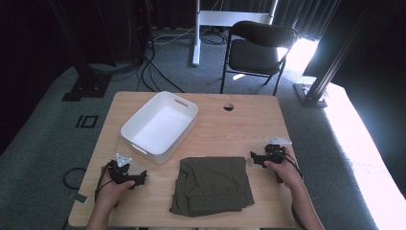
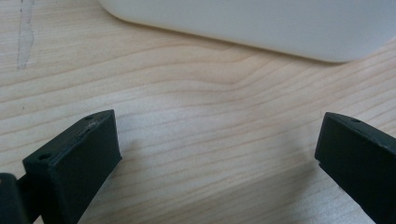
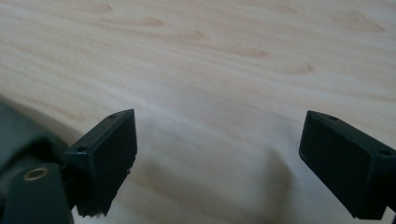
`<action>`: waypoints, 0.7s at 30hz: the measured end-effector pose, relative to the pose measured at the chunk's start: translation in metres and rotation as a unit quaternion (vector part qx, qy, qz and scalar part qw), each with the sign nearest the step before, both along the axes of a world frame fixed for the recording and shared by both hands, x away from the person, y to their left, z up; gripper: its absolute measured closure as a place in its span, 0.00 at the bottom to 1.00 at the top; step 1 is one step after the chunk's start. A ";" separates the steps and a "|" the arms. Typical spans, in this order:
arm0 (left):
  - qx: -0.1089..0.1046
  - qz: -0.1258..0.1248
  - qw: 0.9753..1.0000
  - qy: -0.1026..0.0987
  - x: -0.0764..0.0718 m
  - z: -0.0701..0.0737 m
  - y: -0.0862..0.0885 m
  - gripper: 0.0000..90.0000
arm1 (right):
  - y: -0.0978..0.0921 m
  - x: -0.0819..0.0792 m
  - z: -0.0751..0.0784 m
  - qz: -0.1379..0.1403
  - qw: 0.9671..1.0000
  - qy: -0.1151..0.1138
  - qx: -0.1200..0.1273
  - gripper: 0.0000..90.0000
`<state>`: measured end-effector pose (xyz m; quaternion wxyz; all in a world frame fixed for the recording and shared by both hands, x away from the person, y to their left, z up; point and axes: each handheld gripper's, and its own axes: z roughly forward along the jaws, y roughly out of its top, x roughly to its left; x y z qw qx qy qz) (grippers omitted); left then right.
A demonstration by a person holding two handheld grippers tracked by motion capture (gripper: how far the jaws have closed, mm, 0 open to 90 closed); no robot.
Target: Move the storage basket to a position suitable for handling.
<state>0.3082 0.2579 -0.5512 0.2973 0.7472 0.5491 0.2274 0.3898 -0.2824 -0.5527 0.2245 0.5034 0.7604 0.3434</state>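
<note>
A: We have the folded green cloth lying flat on the surface, near our edge, right between our two tools. The white bin sits just past it, up and to the left.

B: And our tools? The left tool has its jaws wide apart, down low over bare wood. The right tool is wide apart too, close to the cloth's right side – neither one holds a thing.

A: So what could go wrong for us?

B: If we pinch just the top layer, the fold may fall open when we lift. We think the cloth is soft and floppy.

A: And the bin?

B: Our left tool is close to its near wall – we could bump it and push it away. Also, if we pull harder on one side, the cloth may slide or bunch up.
</note>
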 end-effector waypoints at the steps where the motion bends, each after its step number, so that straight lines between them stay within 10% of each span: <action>1: 0.001 0.002 1.000 -0.001 0.000 0.001 0.000 0.01 | 0.003 0.002 0.001 0.003 1.000 -0.002 0.000 0.12; 21: 0.007 0.005 1.000 -0.022 0.006 0.015 0.002 0.08 | 0.053 0.042 0.026 0.048 0.998 -0.033 -0.002 0.12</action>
